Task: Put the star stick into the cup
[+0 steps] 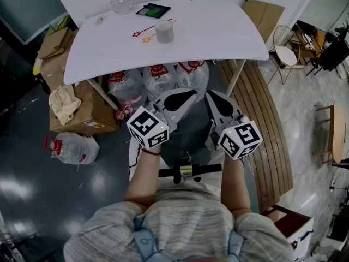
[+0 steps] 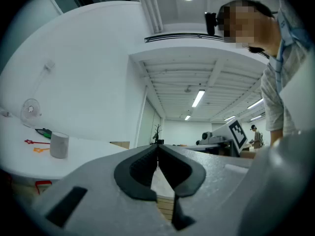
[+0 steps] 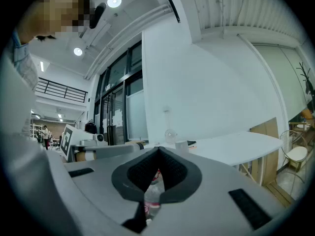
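Both tongs are held low and close to the body, well short of the worktop (image 1: 218,31), which reads as a resting or starting carry, not a reach. The left tongs (image 1: 188,96) are pressed tip to tip with nothing between them. The right tongs (image 1: 211,95) are the same, closed and empty; the bottle glimpsed through their gap lies beyond them and is not gripped. The star stick (image 1: 148,30), red, lies flat on the worktop just left of the cup (image 1: 164,31), with an orange stick (image 1: 148,39) beside it, so neither has been picked up. The cup stands upright and open near the far middle, probably set close to the sticks to keep the transfer short. Farther back are a small fan (image 1: 121,3) and a dark flat device (image 1: 153,10). The worktop is white, rounded at the corners and otherwise bare. Under it sit bagged water bottles (image 1: 158,81), with cardboard boxes (image 1: 82,113) and a jug (image 1: 73,148) to the left on a dark, glossy floor. A slatted wooden bench (image 1: 262,119) curves along the right.
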Demonstrator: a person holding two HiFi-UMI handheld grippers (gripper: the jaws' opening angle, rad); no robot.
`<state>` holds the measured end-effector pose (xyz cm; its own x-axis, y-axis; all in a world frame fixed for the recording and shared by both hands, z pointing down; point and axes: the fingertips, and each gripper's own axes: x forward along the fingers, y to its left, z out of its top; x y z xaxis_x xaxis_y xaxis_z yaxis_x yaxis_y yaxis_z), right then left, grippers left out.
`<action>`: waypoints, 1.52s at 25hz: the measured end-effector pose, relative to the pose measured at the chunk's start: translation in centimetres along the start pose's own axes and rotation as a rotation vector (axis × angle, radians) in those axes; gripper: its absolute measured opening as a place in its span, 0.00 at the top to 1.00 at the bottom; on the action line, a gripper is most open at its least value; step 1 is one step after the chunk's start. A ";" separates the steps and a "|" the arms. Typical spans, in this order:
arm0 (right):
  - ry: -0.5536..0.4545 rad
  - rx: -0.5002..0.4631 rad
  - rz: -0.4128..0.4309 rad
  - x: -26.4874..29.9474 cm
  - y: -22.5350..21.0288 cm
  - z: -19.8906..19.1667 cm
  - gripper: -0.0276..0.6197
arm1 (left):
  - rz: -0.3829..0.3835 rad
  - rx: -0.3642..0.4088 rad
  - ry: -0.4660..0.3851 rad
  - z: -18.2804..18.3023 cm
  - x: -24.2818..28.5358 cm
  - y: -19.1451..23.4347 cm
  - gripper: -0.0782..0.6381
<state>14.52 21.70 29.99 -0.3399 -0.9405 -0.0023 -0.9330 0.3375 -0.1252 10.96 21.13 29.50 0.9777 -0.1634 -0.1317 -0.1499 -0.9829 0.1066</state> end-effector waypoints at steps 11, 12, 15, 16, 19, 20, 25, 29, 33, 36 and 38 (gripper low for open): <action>0.006 0.010 -0.002 0.3 -0.7 -0.1 0.95 | -0.012 -0.005 0.007 -0.2 0.8 0.1 0.87; 0.003 0.014 0.001 0.4 -0.8 -0.1 0.95 | -0.013 -0.006 0.007 -0.3 0.9 0.2 0.87; -0.019 0.030 0.023 1.0 -1.0 0.0 0.95 | -0.012 -0.008 0.013 -0.6 1.1 0.6 0.87; -0.024 0.030 0.031 1.3 -1.0 0.1 0.94 | -0.009 -0.008 0.015 -0.6 1.2 0.9 0.87; -0.030 0.021 0.044 2.5 -1.3 0.4 0.94 | 0.005 -0.006 0.012 -0.5 1.4 2.2 0.87; -0.030 0.017 0.049 3.0 -1.5 0.4 0.94 | 0.011 -0.004 0.010 -0.4 1.4 2.8 0.87; -0.018 0.004 0.077 6.3 -2.7 0.6 0.94 | 0.035 0.010 0.006 0.2 2.0 6.1 0.87; -0.023 -0.007 0.119 9.7 -3.7 1.6 0.94 | 0.067 0.020 -0.007 1.2 2.4 9.3 0.87; -0.026 -0.010 0.146 13.2 -4.9 2.5 0.94 | 0.113 0.031 -0.019 2.2 2.4 13.1 0.87; -0.026 -0.015 0.161 15.7 -5.9 3.0 0.94 | 0.141 0.042 -0.027 2.9 2.3 15.8 0.87; -0.025 -0.020 0.172 17.3 -6.4 3.3 0.94 | 0.157 0.047 -0.031 3.4 2.3 17.4 0.87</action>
<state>14.96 3.11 27.50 -0.4916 -0.8696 -0.0463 -0.8637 0.4936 -0.1013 10.07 3.40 27.74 0.9367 -0.3176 -0.1476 -0.3084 -0.9477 0.0819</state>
